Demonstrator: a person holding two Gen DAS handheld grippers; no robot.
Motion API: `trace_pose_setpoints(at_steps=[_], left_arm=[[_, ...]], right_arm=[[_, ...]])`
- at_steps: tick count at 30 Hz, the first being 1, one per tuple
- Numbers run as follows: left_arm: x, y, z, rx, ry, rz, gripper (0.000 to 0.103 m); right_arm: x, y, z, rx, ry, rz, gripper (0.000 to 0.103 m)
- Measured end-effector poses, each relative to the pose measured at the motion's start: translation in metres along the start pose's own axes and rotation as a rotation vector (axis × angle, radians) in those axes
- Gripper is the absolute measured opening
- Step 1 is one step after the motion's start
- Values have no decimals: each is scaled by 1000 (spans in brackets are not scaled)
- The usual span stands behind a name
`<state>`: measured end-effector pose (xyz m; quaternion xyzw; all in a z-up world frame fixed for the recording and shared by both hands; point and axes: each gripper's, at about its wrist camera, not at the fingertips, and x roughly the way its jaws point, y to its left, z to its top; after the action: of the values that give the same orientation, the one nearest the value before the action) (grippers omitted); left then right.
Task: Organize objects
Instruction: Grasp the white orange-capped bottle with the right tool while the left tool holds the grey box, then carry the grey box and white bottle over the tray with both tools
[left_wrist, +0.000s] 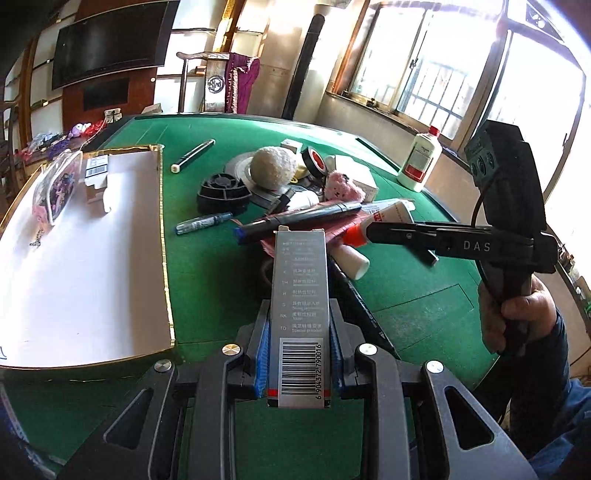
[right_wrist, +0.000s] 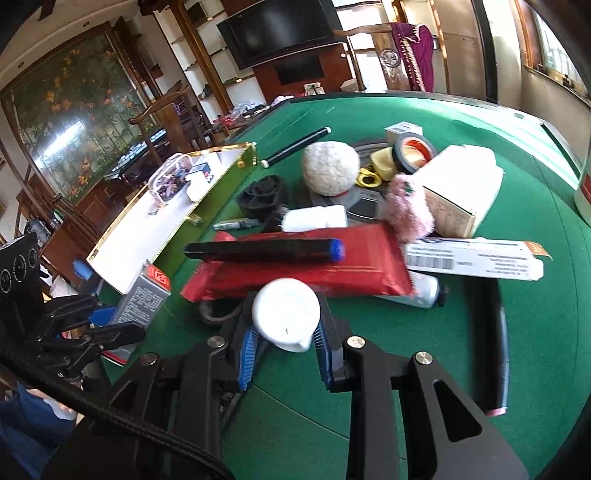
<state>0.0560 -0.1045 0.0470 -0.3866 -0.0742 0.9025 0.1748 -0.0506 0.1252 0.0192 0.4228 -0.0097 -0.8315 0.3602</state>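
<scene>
Two tools busy over a green counter (left_wrist: 207, 266), both loaded. Left tool (left_wrist: 298, 354) clamped tight on a slim grey box (left_wrist: 298, 295), blue pads (left_wrist: 261, 354) pressing both long sides, barcode end nearest the camera, far end pointing to 12 o'clock toward the pile. Same grey box (right_wrist: 142, 299) visible from the right wrist at about 9 o'clock, sticking out of the left tool (right_wrist: 107, 317).

Right tool (right_wrist: 284, 343) clenched around a white tube (right_wrist: 286, 312), round cap facing the lens, blue pads (right_wrist: 248, 354) hugging it from both sides. From the left wrist, right tool (left_wrist: 373, 230) coming in from 3 o'clock, that white tube (left_wrist: 352, 260) hanging at its tip, right hand (left_wrist: 517, 314) wrapped on the handle.

Loads of clutter dead ahead: red packet (right_wrist: 310, 271) with a black marker (right_wrist: 264, 251) lying across it, fluffy white ball (right_wrist: 330, 168), pink plush (right_wrist: 408, 206), black tape roll (right_wrist: 413, 149), cardboard box (right_wrist: 460, 194), flat white carton (right_wrist: 476, 258) with a barcode.

Over at 10 o'clock, a gold-edged white tray (left_wrist: 88, 280) sitting flat on the counter, with a clear pouch (left_wrist: 59, 184) and a small white box (left_wrist: 96, 186) at its far end. White bottle (left_wrist: 419, 158) with red cap standing upright at 1 o'clock near the counter edge.
</scene>
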Motion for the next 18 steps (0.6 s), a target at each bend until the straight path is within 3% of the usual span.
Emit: trace_pose_setpoints(at_steps=[18], left_arm=[[-27,56,4,-103,-74,26,23]], right_arm=[[39,69,19,-34,32,82,25]])
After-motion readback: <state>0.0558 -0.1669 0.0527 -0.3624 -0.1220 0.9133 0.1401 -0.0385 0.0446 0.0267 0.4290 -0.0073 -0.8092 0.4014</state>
